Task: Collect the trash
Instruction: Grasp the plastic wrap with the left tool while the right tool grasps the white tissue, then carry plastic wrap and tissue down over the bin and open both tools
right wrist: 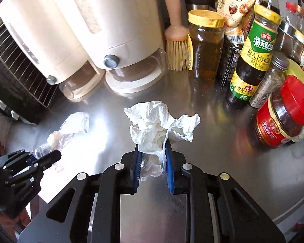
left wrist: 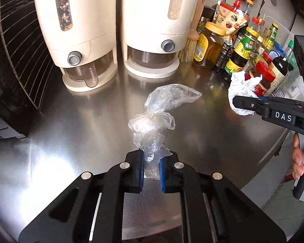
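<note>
My left gripper [left wrist: 151, 163] is shut on one end of a crumpled clear plastic bag [left wrist: 158, 113], which stretches forward over the steel counter [left wrist: 81, 125]. My right gripper [right wrist: 153, 158] is shut on a crumpled white paper tissue [right wrist: 158, 123] held just above the counter. In the left wrist view the right gripper [left wrist: 243, 103] shows at the right with the tissue [left wrist: 240, 89] in it. In the right wrist view the left gripper [right wrist: 40, 158] shows at the lower left with the plastic bag [right wrist: 69, 129].
Two cream dispensers [left wrist: 77, 34] [left wrist: 152, 26] stand at the back. A wire rack [left wrist: 20, 46] is at the left. Bottles and jars crowd the back right: honey jar [right wrist: 205, 44], soy sauce bottle [right wrist: 253, 54], red-lidded jar [right wrist: 283, 115]. A brush [right wrist: 176, 38] leans there.
</note>
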The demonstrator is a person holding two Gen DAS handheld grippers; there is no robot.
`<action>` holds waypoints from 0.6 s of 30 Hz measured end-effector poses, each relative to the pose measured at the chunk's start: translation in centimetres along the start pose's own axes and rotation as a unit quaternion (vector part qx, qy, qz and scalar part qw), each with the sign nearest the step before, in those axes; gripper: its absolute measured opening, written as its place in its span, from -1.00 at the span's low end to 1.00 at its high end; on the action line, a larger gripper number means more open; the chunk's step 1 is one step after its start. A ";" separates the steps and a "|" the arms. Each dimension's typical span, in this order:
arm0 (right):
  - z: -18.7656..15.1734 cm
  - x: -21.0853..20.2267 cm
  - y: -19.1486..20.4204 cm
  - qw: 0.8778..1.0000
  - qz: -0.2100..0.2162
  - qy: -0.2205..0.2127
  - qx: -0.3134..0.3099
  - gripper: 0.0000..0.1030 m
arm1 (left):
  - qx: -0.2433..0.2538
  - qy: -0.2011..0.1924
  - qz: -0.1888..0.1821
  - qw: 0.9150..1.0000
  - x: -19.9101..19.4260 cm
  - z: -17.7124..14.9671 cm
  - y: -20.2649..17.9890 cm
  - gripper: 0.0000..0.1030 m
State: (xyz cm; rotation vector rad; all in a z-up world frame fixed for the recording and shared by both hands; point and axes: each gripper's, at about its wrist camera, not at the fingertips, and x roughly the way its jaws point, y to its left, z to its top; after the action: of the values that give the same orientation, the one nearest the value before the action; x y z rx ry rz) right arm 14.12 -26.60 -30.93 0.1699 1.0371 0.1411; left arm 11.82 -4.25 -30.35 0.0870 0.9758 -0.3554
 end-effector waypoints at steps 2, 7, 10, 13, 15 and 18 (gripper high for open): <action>-1.1 -1.8 0.6 1.000 0.003 -0.005 -0.010 -0.57 | -0.002 -0.005 0.003 1.000 -1.6 -0.9 -0.4 -0.80; -4.3 -5.2 2.4 0.999 0.008 -0.015 -0.035 -0.57 | -0.015 -0.006 0.004 1.000 -5.2 -4.3 -0.9 -0.76; -6.4 -6.7 2.9 0.999 0.018 -0.015 -0.045 -0.57 | -0.017 -0.003 0.002 1.000 -6.8 -6.6 -1.3 -0.76; -9.0 -7.7 3.2 0.998 0.027 -0.010 -0.055 -0.57 | -0.019 0.005 -0.004 1.000 -7.7 -9.2 -1.8 -0.76; -10.6 -7.9 3.5 0.998 0.034 0.000 -0.059 -0.57 | -0.021 0.013 -0.010 1.000 -8.0 -10.9 -2.2 -0.76; -13.6 -8.3 3.6 0.997 0.045 0.019 -0.065 -0.57 | -0.025 0.032 -0.019 0.999 -7.9 -13.5 -2.9 -0.76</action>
State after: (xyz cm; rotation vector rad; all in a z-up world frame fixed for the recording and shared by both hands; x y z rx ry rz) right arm -1.90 -23.72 -29.93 0.0965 1.0545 0.2933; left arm -3.86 -1.84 -31.22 0.0337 1.0497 -0.3649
